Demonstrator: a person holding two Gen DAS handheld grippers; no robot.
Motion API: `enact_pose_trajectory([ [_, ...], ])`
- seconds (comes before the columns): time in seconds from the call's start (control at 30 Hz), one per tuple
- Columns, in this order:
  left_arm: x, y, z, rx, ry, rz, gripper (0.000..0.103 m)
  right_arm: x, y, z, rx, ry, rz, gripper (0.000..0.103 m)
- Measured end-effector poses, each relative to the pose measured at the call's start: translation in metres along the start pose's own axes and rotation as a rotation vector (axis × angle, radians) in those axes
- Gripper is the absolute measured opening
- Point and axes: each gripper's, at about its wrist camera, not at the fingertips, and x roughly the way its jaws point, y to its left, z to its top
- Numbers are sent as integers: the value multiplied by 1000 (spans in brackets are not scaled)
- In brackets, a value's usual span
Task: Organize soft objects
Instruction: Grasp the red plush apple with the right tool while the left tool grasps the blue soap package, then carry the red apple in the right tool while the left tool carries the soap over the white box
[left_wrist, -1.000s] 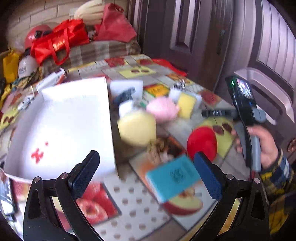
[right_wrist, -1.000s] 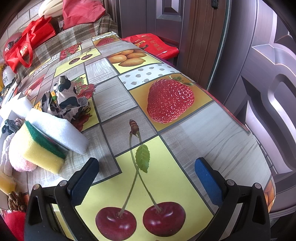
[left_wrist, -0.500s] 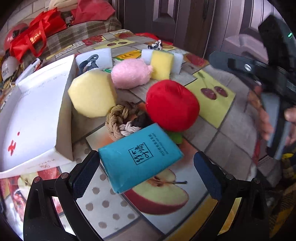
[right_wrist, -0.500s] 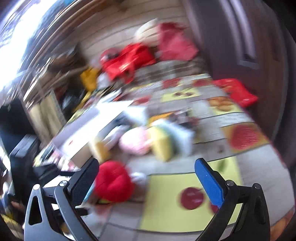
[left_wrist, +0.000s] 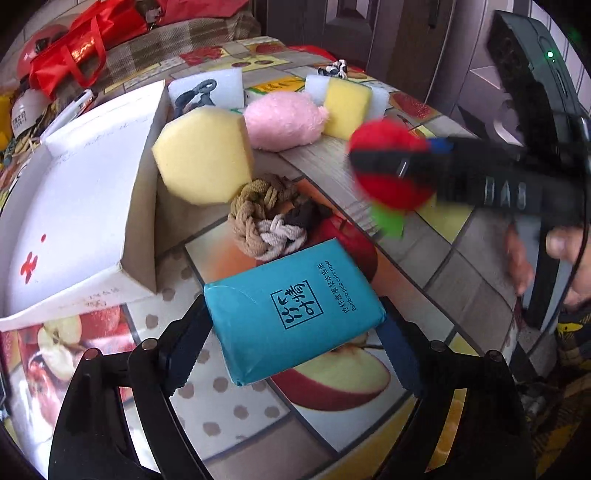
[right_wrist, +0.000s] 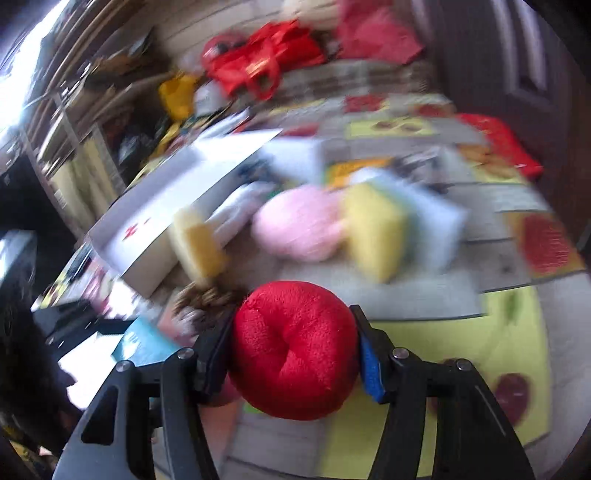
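A teal tissue pack (left_wrist: 295, 310) lies on the fruit-print tablecloth. My left gripper (left_wrist: 291, 325) straddles it, its jaws closing, and both pads touch the pack's sides. My right gripper (right_wrist: 291, 332) is closing on a red plush apple (right_wrist: 295, 347), squeezed between its pads. In the left wrist view that red plush apple (left_wrist: 391, 192) hangs just above the table with its green leaf below. A knotted rope ball (left_wrist: 262, 218), a yellow sponge (left_wrist: 203, 158) and a pink plush (left_wrist: 284, 120) lie beyond the pack.
An open white box (left_wrist: 142, 221) stands at the left, with the yellow sponge leaning on its wall. A yellow-and-white sponge (left_wrist: 347, 109) and a white foam block (left_wrist: 207, 92) sit further back. Red bags (left_wrist: 85, 44) lie behind the table. A person's hand (left_wrist: 524, 254) holds the right gripper's handle.
My left gripper came down over the teal pack and its jaws narrowed onto it. My right gripper swung round to the red plush apple, closed on it and raised it slightly.
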Motion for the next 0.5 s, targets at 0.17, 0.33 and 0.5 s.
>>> enact_pose_trajectory([
  [0.17, 3, -2, 1, -24, 0, 6, 88, -10, -29, 2, 71, -55, -90, 59],
  [0.33, 4, -4, 0, -1, -20, 33, 87, 4, -38, 0, 138, -9, -26, 59],
  [0.5, 0, -3, -5, 11, -59, 11, 84, -1, -34, 2, 132, -44, -17, 59],
])
